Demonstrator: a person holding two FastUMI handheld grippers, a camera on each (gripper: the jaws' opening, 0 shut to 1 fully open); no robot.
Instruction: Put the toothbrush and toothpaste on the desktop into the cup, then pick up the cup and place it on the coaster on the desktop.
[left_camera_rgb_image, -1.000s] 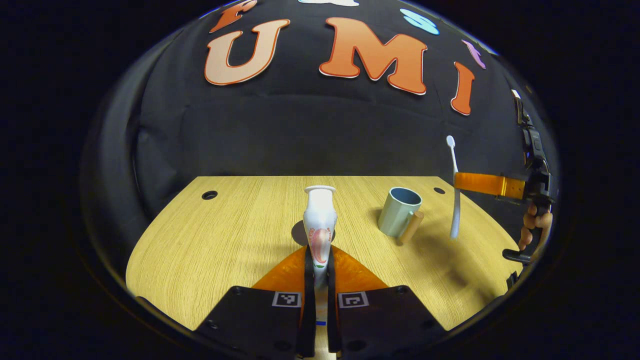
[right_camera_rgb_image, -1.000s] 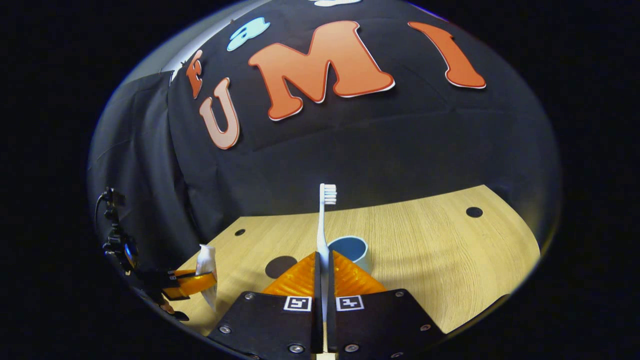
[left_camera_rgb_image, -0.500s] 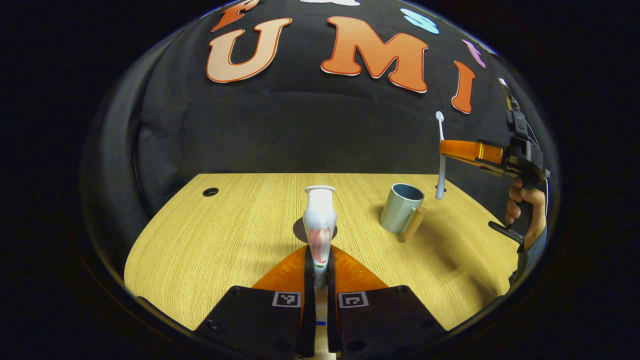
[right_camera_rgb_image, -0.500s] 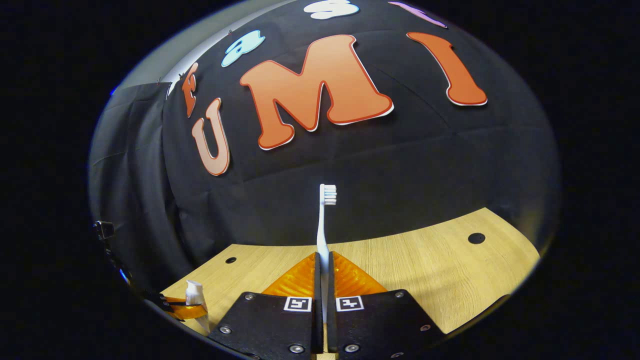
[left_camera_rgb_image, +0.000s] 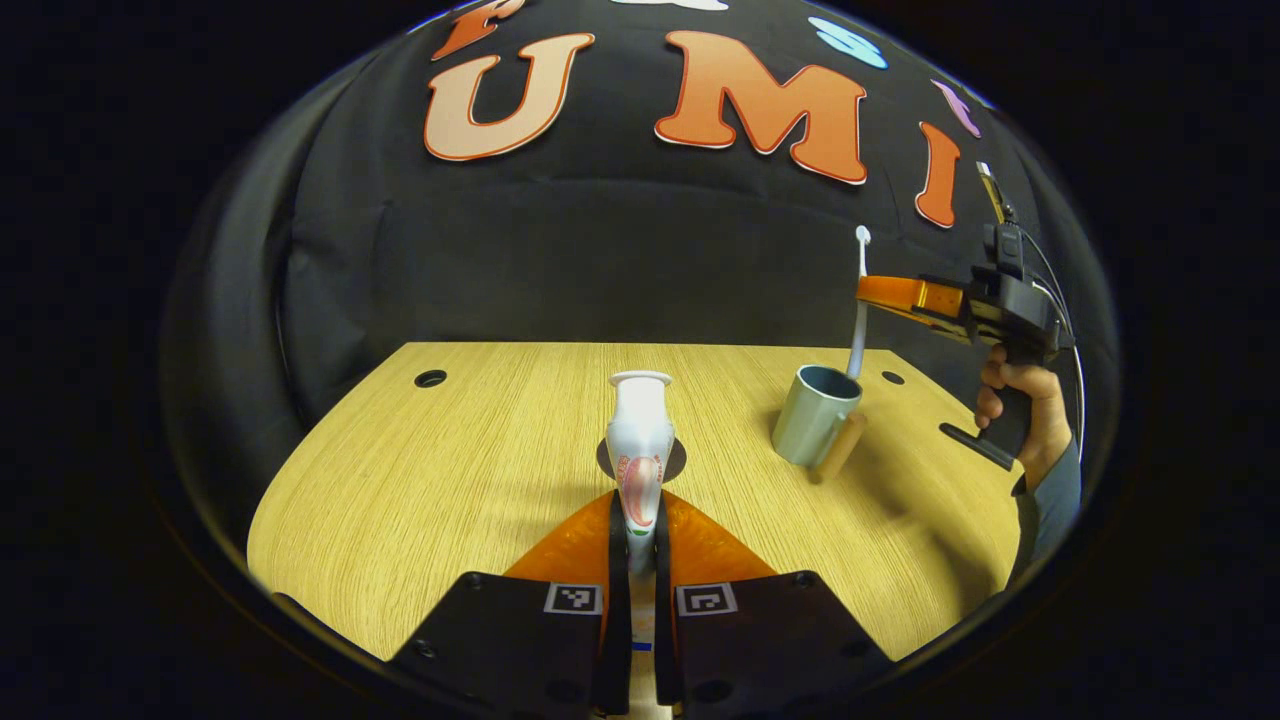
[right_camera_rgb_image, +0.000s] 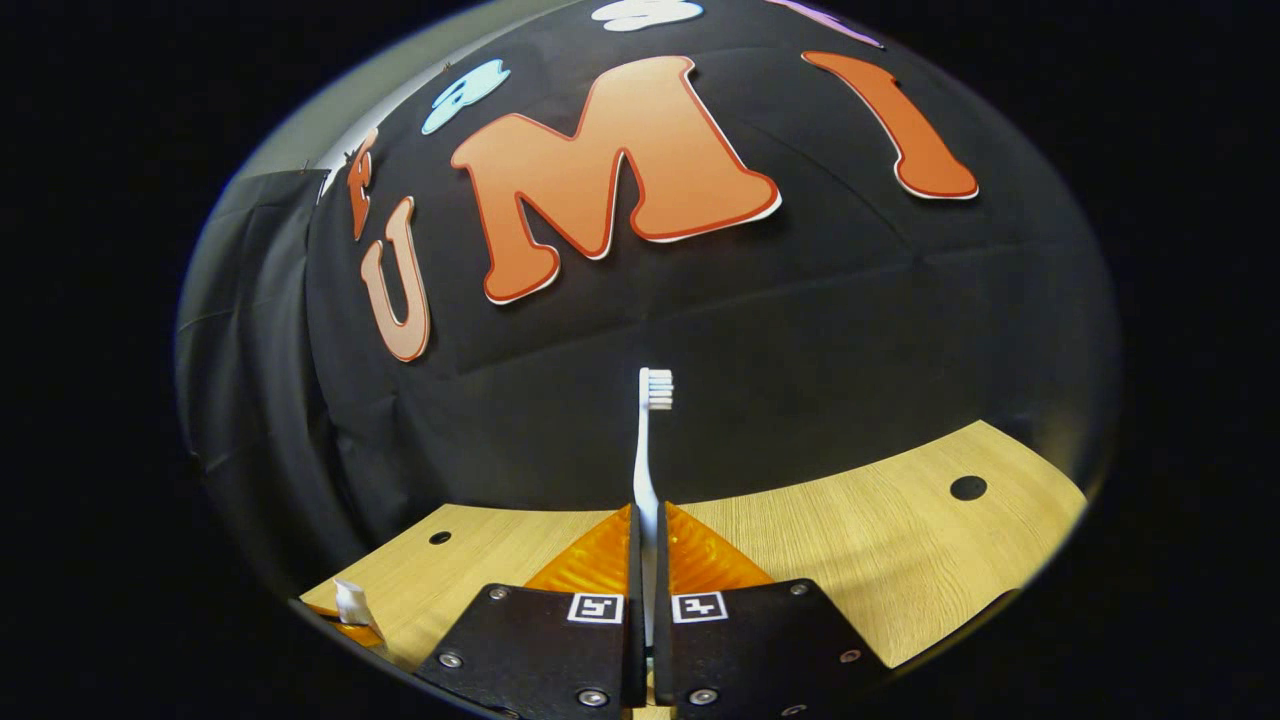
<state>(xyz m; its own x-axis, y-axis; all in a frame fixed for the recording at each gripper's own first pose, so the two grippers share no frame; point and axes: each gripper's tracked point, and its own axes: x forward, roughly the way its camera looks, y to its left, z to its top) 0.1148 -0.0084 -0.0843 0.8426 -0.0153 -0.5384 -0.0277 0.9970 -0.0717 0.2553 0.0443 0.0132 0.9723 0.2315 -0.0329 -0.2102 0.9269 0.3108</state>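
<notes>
White toothbrush (right_camera_rgb_image: 646, 450), bristles up, is clamped upright in the right gripper (right_camera_rgb_image: 645, 560) above the pale green cup (left_camera_rgb_image: 815, 415) near the tabletop's (left_camera_rgb_image: 450, 460) far right corner; left gripper (left_camera_rgb_image: 637, 545) grasps a white toothpaste tube (left_camera_rgb_image: 639, 440).

fingers (left_camera_rgb_image: 700, 545): orange, ribbed | mounts: black, screwed | sleeve (left_camera_rgb_image: 1050, 500): grey, perhaps

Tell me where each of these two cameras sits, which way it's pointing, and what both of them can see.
Left gripper view: rides the left gripper, looking forward across the light wooden desktop; its orange fingers clamp the white toothpaste tube. Farther right, a hand holds the right gripper above the grey-blue cup with a wooden handle.
Right gripper view: rides the right gripper, tilted up toward the wall; its fingers clamp the white toothbrush.
Shared: desktop, toothpaste tube, toothbrush.
</notes>
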